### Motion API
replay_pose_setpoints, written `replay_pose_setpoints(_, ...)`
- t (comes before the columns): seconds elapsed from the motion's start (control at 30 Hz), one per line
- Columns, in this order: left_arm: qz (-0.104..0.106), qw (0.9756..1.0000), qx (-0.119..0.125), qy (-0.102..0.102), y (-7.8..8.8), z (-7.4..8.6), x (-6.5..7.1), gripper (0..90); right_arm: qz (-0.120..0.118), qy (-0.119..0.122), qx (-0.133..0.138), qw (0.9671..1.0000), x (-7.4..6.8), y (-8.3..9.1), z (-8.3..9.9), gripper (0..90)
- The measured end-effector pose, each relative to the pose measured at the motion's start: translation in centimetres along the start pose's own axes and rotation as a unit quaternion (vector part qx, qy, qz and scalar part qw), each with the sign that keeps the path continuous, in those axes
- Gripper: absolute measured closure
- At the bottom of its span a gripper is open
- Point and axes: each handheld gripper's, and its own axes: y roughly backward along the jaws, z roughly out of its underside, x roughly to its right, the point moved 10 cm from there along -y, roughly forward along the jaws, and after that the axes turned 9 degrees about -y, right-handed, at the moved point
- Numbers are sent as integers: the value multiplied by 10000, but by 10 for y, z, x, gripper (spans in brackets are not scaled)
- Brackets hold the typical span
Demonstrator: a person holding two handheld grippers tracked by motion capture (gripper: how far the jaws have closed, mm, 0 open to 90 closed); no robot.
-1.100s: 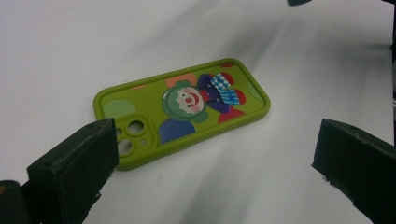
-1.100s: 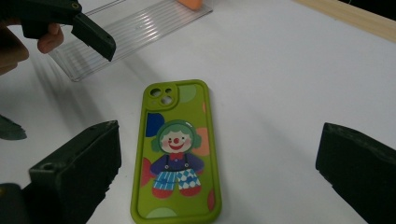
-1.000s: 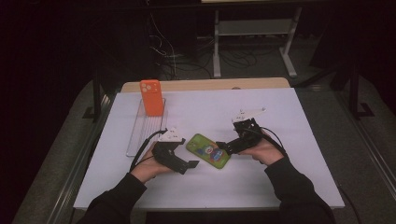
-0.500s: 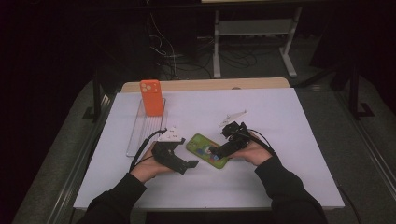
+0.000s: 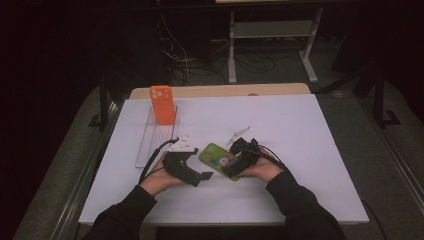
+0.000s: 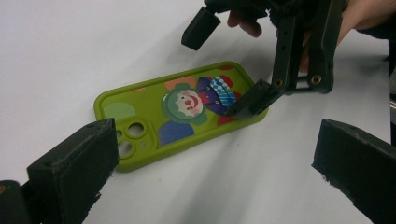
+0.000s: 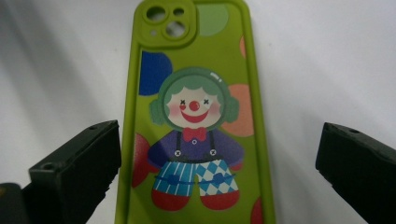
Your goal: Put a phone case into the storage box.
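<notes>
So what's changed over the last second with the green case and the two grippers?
The right gripper has slid left and nearer the person, and the green phone case has shifted left with it. Its jaws are open, one either side of the case's bottom end; one tip touches the case edge. The left gripper has stayed put, open. The orange phone case and clear tray haven't moved.

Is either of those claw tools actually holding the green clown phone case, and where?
Neither. The right gripper stands open over the case's bottom end, one jaw touching its edge; the left gripper is open beside it.
</notes>
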Motion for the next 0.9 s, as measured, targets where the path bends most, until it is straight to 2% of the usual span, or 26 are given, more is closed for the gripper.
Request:
replay_pose_setpoints(0.33,16,10000,12,-45,1,-1,-1,0,-72,-18,-234,9997,-5,-8,9,0)
replay_pose_setpoints(0.4,33,10000,15,61,1,0,1,0,-41,-8,-258,9997,-5,-10,10,0)
replay_pose_setpoints(0.47,12,10000,-5,6,0,0,0,0,-27,-1,-276,9996,-6,-12,11,0)
replay_pose_setpoints(0.53,34,10000,18,77,0,0,1,0,61,31,-266,9996,-6,-12,12,0)
replay_pose_setpoints(0.6,10,10000,-14,-1,1,0,0,0,78,43,-270,9996,-6,-12,12,10)
replay_pose_setpoints(0.67,8,10000,-21,22,1,1,0,0,102,37,-261,9996,-7,-11,13,18)
replay_pose_setpoints(0.8,16,10000,6,53,1,0,0,0,93,89,-221,9997,-11,-8,13,105)
replay_pose_setpoints(0.83,15,10000,-6,44,1,0,0,0,117,226,-212,9995,-10,-7,13,134)
replay_pose_setpoints(0.9,18,10000,-9,47,1,0,0,0,147,247,-186,9994,-11,-7,14,142)
